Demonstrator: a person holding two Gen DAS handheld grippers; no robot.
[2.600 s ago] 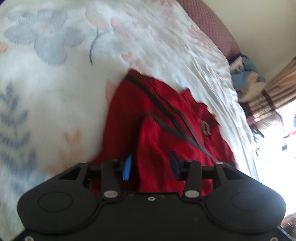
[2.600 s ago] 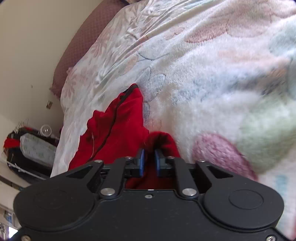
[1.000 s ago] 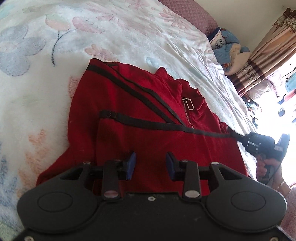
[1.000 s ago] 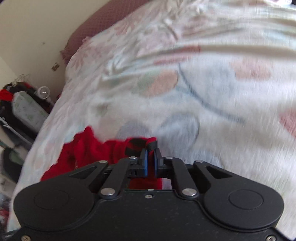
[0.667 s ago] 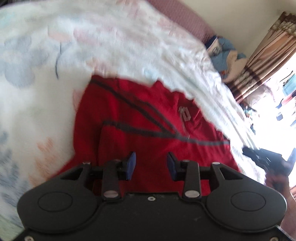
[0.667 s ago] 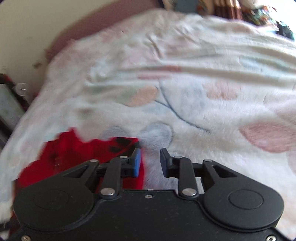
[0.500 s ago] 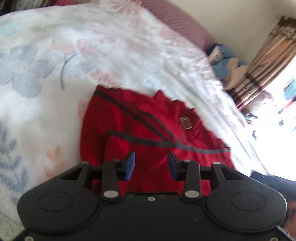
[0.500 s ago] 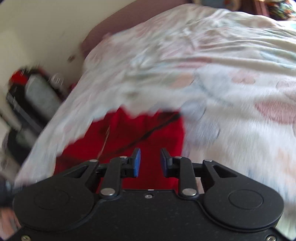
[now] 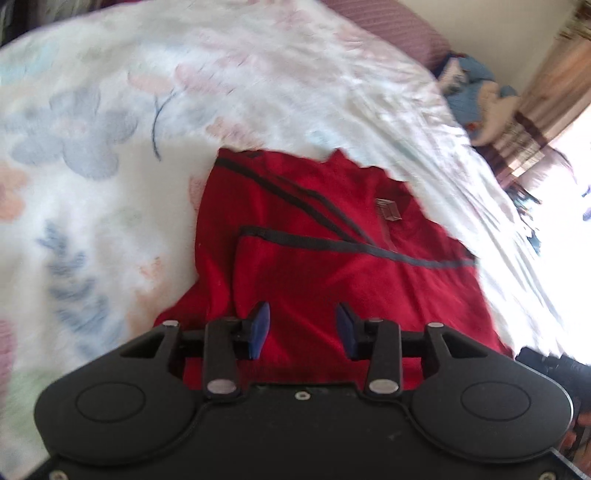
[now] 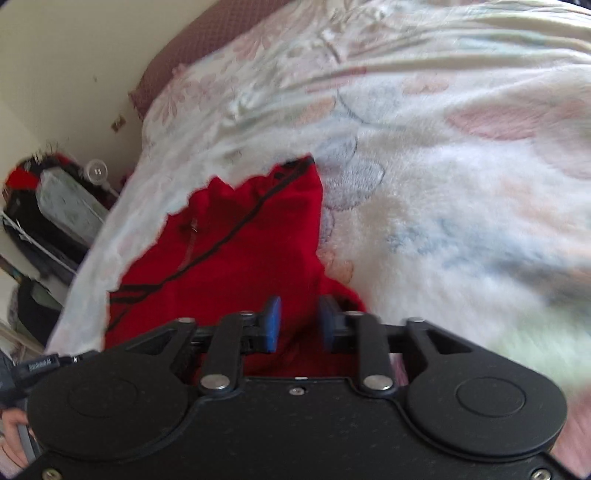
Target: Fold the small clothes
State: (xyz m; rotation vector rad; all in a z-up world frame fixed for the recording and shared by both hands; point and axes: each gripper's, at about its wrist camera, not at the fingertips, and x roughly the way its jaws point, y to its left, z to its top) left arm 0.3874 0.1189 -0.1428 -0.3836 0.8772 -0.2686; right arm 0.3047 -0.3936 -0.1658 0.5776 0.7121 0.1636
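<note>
Red small garment [image 9: 332, 266], trimmed with dark stripes and a zip pull, spread flat on a bed under a fleecy floral blanket [image 9: 110, 184]. Lies close to one long edge of the bed, with broad open blanket on the other side, as the right wrist view shows [image 10: 461, 221]. Folded partly over itself, a dark-edged flap crossing the middle.

Left tool [image 9: 302, 330] poised low over the garment's near hem, blue pads wide apart, gripping nothing. Right tool [image 10: 297, 323] likewise parted, a narrower gap, hovering above the garment's near corner beside a bunched red fold [image 10: 343, 291]; contact with the cloth cannot be told through the blur.

Beyond the far end of the bed: a maroon headboard [image 9: 391, 22], a blue and white soft toy [image 9: 476, 88] and striped curtains [image 9: 539, 103] against a bright window. Off the bed's edge in the right wrist view: a cluttered dark rack [image 10: 48, 206] by the cream wall. Nothing lying on the blanket between the tools and the garment. Part of the other handheld device [image 10: 40, 365] visible at lower left, with a hand below it at the frame's edge.
</note>
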